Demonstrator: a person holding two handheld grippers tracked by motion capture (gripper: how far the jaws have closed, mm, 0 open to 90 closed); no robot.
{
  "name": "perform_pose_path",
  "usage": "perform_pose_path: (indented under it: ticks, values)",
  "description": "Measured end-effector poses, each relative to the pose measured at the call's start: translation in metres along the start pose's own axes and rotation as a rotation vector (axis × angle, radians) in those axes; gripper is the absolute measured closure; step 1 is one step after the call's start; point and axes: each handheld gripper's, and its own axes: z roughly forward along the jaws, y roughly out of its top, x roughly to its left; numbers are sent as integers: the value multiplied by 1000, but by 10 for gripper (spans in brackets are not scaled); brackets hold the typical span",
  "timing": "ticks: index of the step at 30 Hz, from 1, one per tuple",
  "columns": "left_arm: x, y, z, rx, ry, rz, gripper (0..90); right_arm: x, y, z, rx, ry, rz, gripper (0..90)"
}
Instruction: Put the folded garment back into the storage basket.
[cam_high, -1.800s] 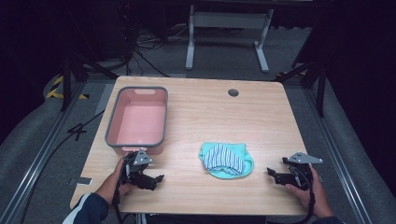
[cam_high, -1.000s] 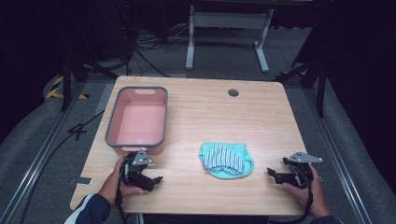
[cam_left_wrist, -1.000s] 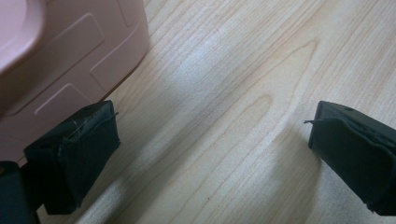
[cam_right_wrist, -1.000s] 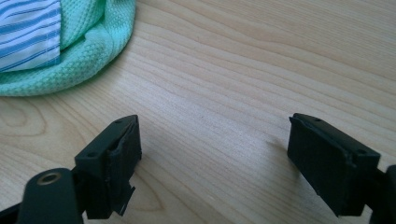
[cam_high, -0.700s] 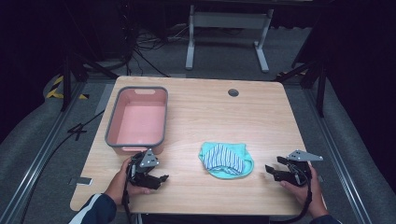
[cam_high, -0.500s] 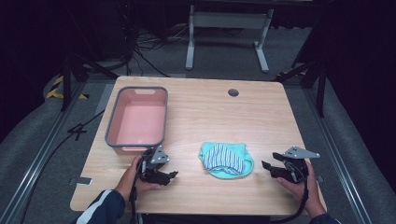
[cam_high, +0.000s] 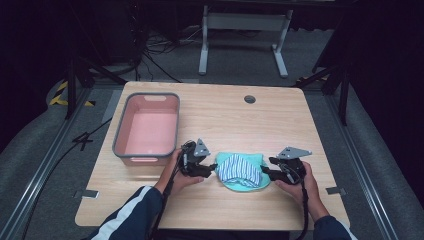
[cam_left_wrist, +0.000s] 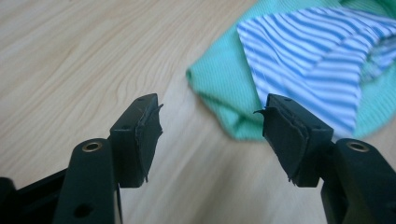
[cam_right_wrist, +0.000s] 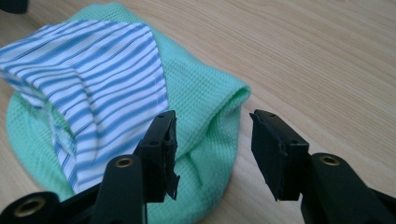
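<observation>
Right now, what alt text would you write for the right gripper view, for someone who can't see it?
Two open black tongs reach toward a folded green cloth on a wooden table. A blue-and-white striped cloth lies on top of the green one, to the left. Nothing is held yet.

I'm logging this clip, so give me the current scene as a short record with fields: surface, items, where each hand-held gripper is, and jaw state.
surface: wooden table
container: pink tub with grey rim, on the table's left part, nothing seen inside
cloth: green cloth with a blue-striped cloth lying on top, near the table's front edge
left hand-held gripper: jaws open, just short of the green cloth's edge, not touching
right hand-held gripper: jaws open, astride a fold of the green cloth
grasp: neither has closed on the cloth
</observation>
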Motion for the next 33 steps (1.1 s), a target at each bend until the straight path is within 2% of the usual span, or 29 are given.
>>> perform_pose_path:
  ticks: [2, 4, 6, 10, 14, 19, 23, 24, 25, 29, 33]
  values:
    - [-1, 3, 12, 16, -17, -3, 380, 1, 3, 5, 3, 8, 10, 516]
    - [-1, 4, 21, 30, -14, 2, 380, 2, 4, 10, 18, 1, -15, 517]
    - [1, 2, 27, 61, -25, -13, 360, 2, 4, 17, 42, 5, -12, 497]
    - [4, 1, 29, 63, -45, -40, 317, 1, 1, 24, 71, 5, 7, 456]
    - [7, -3, 31, 49, -91, -78, 306, 1, -2, 24, 63, 14, 37, 454]
    - [7, -4, 31, 44, -90, -65, 299, 1, -4, 24, 54, 19, 39, 456]
    - [7, -5, 31, 37, -94, -66, 300, 2, -4, 23, 64, 31, 32, 513]
    - [7, -5, 31, 37, -100, -65, 308, 3, -3, 23, 64, 38, 28, 541]
    - [7, -5, 29, 39, -113, -42, 337, 3, -3, 23, 66, 42, 25, 562]
    - [5, -5, 28, 29, -152, -19, 519, 6, -4, 22, 59, 59, 11, 671]
    - [5, -6, 28, 25, -174, -17, 613, 8, -3, 22, 61, 71, 19, 740]
